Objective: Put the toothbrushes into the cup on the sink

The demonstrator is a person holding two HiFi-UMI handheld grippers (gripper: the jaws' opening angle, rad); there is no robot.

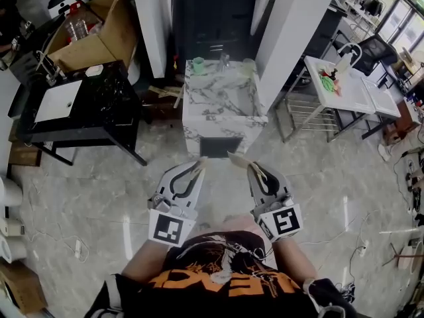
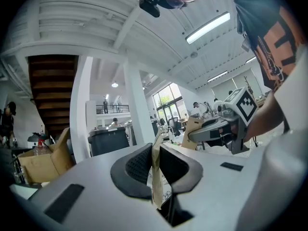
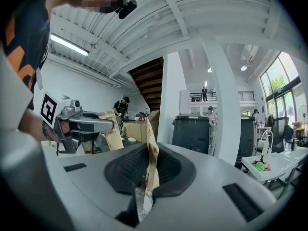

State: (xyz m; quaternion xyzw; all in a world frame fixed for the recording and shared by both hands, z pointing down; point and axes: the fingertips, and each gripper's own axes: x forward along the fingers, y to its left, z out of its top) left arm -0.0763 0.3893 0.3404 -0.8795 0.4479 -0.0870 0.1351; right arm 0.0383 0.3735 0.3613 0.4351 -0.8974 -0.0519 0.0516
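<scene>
Holding level, the left gripper (image 1: pixel 199 167) pinches a brown toothbrush pack (image 2: pixel 156 177), its jaws nearly shut. Bare floor (image 1: pixel 132 177) lies between it and the sink (image 1: pixel 199 121) ahead. The cup (image 1: pixel 198 63) stands at the sink's back left edge. The right gripper (image 1: pixel 256 171) pinches a second pack (image 3: pixel 152 162) the same way.

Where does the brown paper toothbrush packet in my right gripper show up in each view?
Head view: lower centre, brown paper toothbrush packet poking from the right gripper.
Left gripper view: packet right of centre.
Right gripper view: packet bottom centre, between the jaws.
Shared landmark: dark grey cabinet.
</scene>
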